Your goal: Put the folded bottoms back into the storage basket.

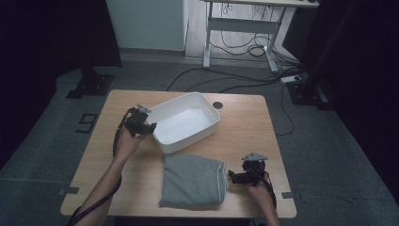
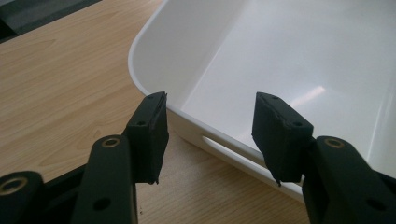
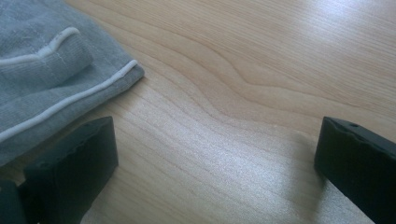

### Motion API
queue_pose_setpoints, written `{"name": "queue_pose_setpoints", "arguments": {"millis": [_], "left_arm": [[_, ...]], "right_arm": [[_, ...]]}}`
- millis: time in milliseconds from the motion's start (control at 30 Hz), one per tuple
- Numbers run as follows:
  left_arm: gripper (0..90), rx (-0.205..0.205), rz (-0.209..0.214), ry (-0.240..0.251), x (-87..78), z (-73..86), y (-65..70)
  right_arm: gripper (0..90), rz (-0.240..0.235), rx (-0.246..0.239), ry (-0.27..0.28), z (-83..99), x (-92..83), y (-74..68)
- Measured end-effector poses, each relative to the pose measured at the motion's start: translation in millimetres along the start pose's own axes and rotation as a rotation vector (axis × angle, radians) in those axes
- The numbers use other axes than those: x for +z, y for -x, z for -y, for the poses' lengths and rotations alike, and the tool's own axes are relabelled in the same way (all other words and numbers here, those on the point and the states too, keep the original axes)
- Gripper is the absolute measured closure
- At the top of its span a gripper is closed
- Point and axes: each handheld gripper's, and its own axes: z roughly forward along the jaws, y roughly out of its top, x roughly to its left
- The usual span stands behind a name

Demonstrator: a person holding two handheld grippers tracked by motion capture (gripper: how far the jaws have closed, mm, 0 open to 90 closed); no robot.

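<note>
We're in what looks like a lab or recording studio: a lone wooden desk on grey carpet, black stands at both upper sides, cables snaking past a power strip, and an adjustable workbench up top.

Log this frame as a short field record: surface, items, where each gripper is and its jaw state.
surface: wooden table
items: white tub, empty; folded grey cloth lying flat in front of it
left gripper: at the tub's near left rim, jaws apart on either side of the rim wall, pads not pressing on it
right gripper: low over bare table beside the cloth's right edge, jaws wide open, nothing between them
contact: none seen
</note>
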Motion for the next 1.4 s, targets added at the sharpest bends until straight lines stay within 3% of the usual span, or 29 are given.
{"name": "queue_pose_setpoints", "arguments": {"millis": [367, 700, 1400], "left_arm": [[52.6, -0.011, 0.011, 0.018, 4.9, -3.1, -1.2], [58.9, -0.048, 0.053, 0.041, 11.6, -6.4, -3.9], [66.9, -0.038, 0.065, 0.063, 24.5, -16.6, -4.2]], "right_arm": [[0.0, 0.000, 0.000, 0.000, 0.0, 0.0, 0.0], [0.0, 0.000, 0.001, 0.000, 0.0, 0.0, -0.1], [0.0, 0.000, 0.001, 0.000, 0.0, 0.0, -0.1]]}}
